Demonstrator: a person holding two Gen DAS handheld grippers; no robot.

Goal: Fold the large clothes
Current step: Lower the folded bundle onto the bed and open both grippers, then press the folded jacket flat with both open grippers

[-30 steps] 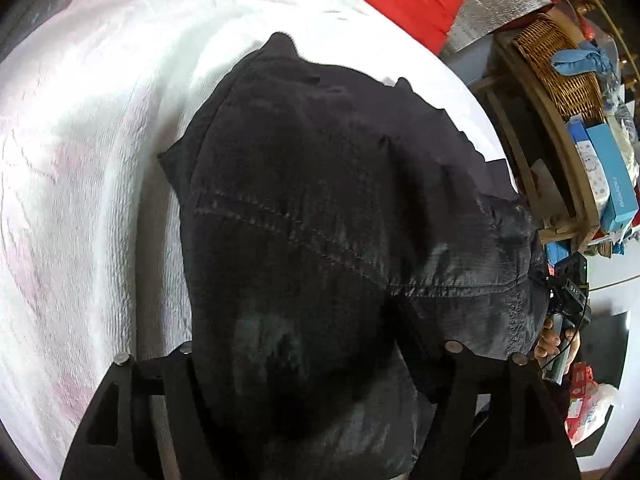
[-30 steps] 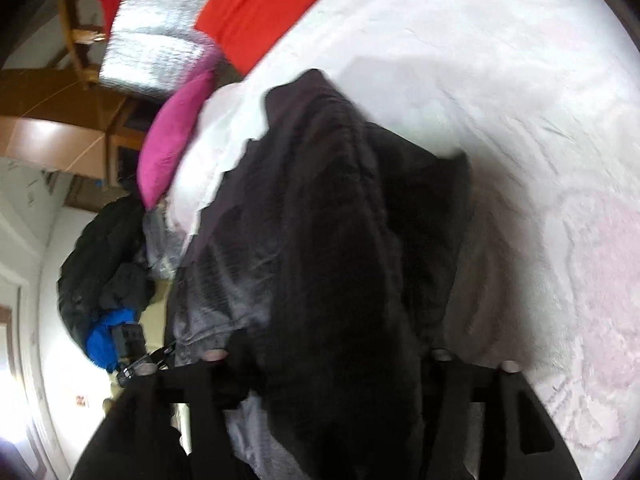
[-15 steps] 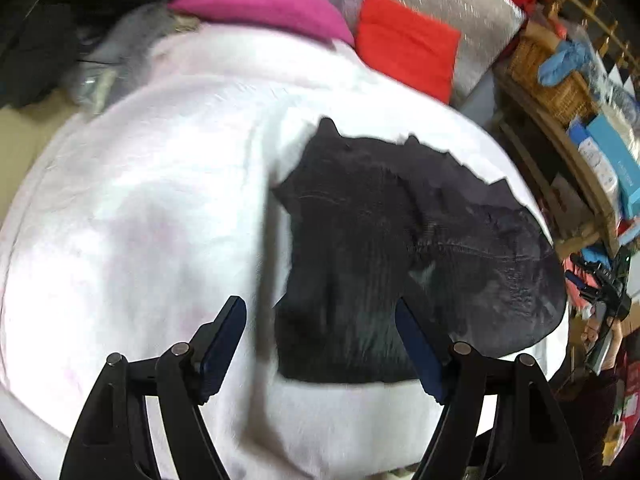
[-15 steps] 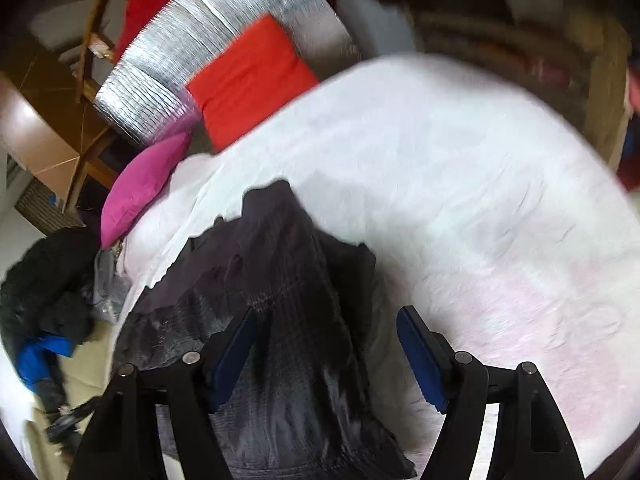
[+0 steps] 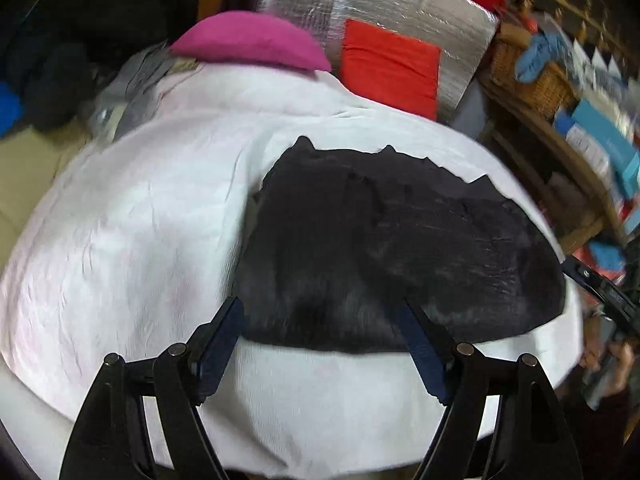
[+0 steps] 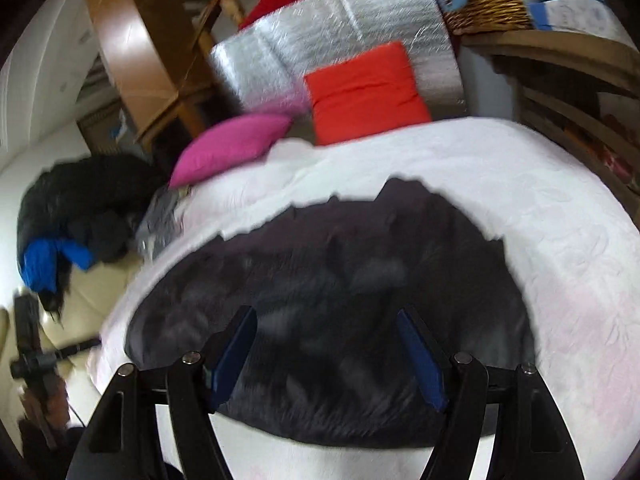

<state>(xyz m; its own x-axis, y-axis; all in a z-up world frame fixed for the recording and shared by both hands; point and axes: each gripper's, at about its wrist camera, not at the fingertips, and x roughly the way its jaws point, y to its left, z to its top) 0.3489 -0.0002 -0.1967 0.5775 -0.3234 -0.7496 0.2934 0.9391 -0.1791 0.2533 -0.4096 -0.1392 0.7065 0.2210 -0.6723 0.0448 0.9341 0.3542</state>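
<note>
I've pulled both tools back off the dark garment (image 5: 392, 248); left tool (image 5: 320, 354) and right tool (image 6: 326, 354) gape wide, empty; it lies folded on the bed (image 5: 132, 240), ready for checking.

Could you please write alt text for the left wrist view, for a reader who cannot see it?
A black garment lies folded on a white bedspread, with the left gripper open and empty in front of it. Behind are a pink pillow, a red cushion and a silver foil panel.
</note>
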